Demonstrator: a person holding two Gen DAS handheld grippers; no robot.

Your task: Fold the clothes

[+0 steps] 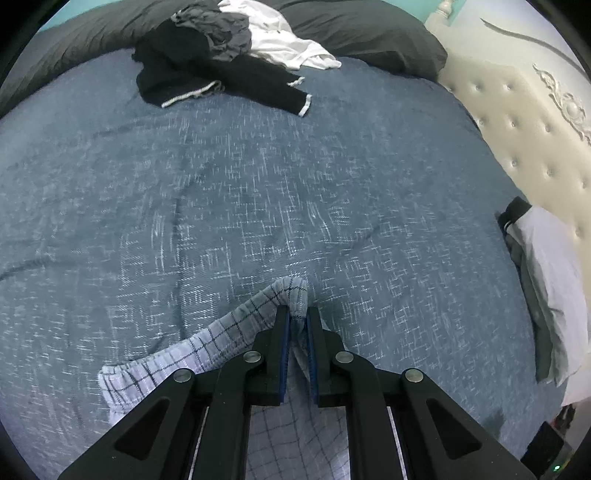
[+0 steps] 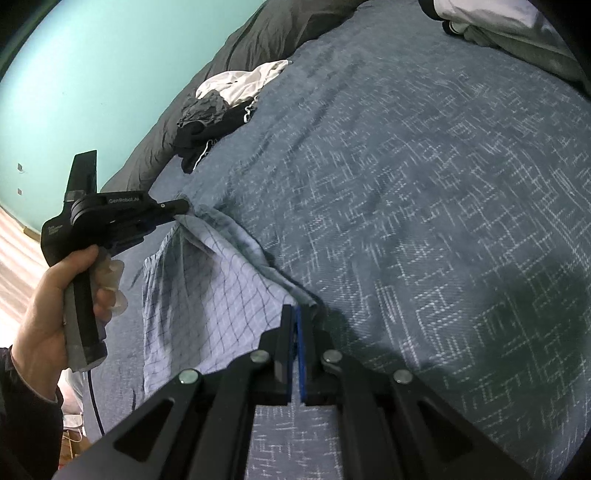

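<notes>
A light blue checked garment [image 1: 236,325] hangs between my two grippers above the blue bed cover [image 1: 258,184]. My left gripper [image 1: 298,314] is shut on one bunched edge of it. In the right wrist view the garment [image 2: 221,295] stretches from my right gripper [image 2: 295,312], shut on its near edge, to the left gripper [image 2: 181,210], held in a hand at the left. The cloth sags between them just over the bed [image 2: 424,203].
A pile of unfolded clothes, black [image 1: 207,70], grey and white [image 1: 284,40], lies at the far side of the bed by a dark pillow [image 1: 362,33]. Folded clothes [image 1: 546,284] lie at the right by the tufted cream headboard [image 1: 517,122]. A teal wall [image 2: 110,74] stands behind.
</notes>
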